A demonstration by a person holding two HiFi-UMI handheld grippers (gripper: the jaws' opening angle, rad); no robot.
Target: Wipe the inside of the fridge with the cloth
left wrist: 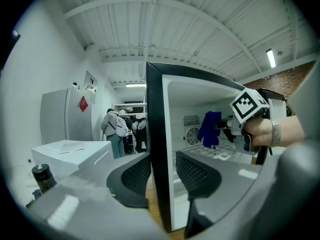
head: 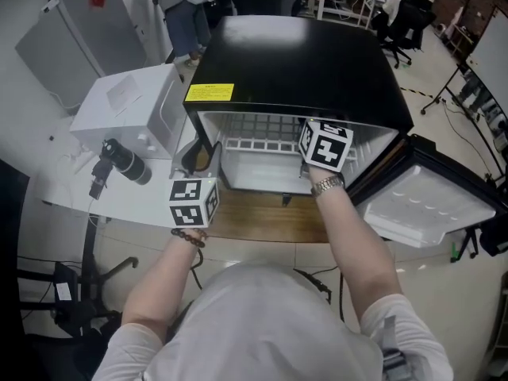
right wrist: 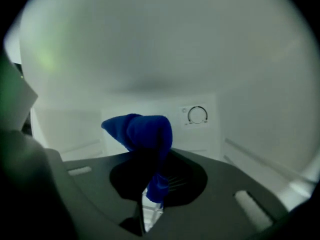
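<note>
- A white box [head: 127,105] stands far left on the table, with a black bottle [head: 125,162] just in front of it.
- The left gripper [left wrist: 161,164] straddles the front edge of the left side wall of the fridge [head: 294,62]. One jaw is outside and one inside, and the pads seem to press on the wall, though the wide-angle view leaves the contact a little unsure.
- The black fridge sits on a wooden table [head: 270,217], with a white wire shelf [head: 262,133] inside.
- The right gripper [left wrist: 222,126] reaches into the fridge, its jaws nearly together and pinching the blue cloth [right wrist: 145,134].
- The cloth bunches above the jaws, held up inside the cavity near the thermostat dial [right wrist: 197,115].
- The fridge door [head: 429,205] stands swung open at the right.
</note>
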